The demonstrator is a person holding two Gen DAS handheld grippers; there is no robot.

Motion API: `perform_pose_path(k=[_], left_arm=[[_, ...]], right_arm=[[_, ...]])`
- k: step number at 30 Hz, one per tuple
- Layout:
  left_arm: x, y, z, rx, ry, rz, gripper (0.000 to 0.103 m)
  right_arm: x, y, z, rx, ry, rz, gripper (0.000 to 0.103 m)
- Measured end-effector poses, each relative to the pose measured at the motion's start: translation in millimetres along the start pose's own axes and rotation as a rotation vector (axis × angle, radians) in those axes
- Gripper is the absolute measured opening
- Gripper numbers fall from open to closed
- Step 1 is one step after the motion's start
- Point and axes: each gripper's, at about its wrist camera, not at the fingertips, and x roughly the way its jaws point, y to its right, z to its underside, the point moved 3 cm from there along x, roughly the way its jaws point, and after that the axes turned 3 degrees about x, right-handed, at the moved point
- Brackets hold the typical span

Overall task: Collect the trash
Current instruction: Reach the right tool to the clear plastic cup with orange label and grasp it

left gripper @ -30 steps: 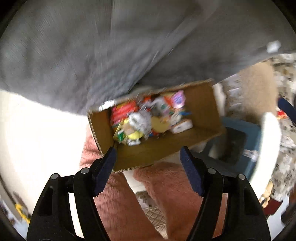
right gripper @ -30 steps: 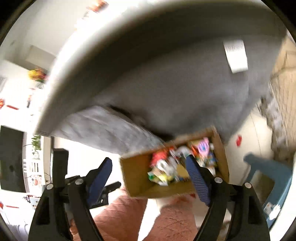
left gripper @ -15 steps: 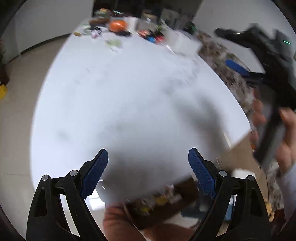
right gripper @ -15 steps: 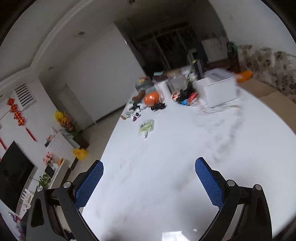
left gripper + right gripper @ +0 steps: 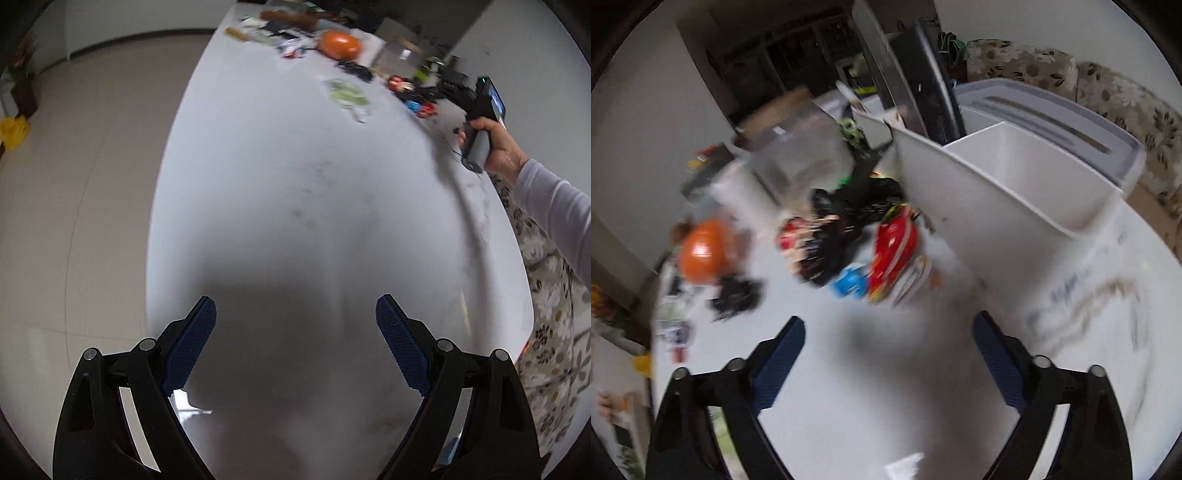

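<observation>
My left gripper [image 5: 295, 306] hangs open over the bare near part of the white table [image 5: 295, 184], with nothing between its fingers. A green-and-white wrapper [image 5: 347, 94] lies far ahead of it, among clutter at the table's far end. My right gripper [image 5: 886, 325] is open and empty, and its jaws are closing. It hovers just short of a blurred pile: a red wrapper [image 5: 894, 247], a blue scrap [image 5: 849, 284] and black bits [image 5: 831, 236]. In the left wrist view a hand [image 5: 498, 147] holds that right gripper's handle at the upper right.
An orange ball [image 5: 703, 251] sits left of the pile, also seen as the orange ball [image 5: 340, 44]. A white bin [image 5: 997, 192] and a grey-lidded box [image 5: 1052, 110] stand close on the right. A clear container [image 5: 801, 158] stands behind. Floor [image 5: 92, 184] lies left of the table.
Both grippers rose from the cardboard box of trash below the table to above the tabletop. The right one swept on to the far clutter. The left jaws widened.
</observation>
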Motion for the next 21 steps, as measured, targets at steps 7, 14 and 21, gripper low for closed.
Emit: perform_pose_path(k=[7,14,21], left_arm=[[11.2,-14.8,-22.3,-0.019,-0.03,0.057,0.086],[19.7,10.2,-58.1,0.075,-0.015,0.113,0.086],[32.8,56.2,-136.8,0.218,0.11,0.123,0.086]], right_arm=[[41.9,31.2,-20.7,0.179,-0.075,-0.061,0.052],[26.8,40.9,-6.1,0.128,-0.126,-0.114,0.039],[-55.5,58.9,34.9,0.174,-0.105,-0.34,0.039]])
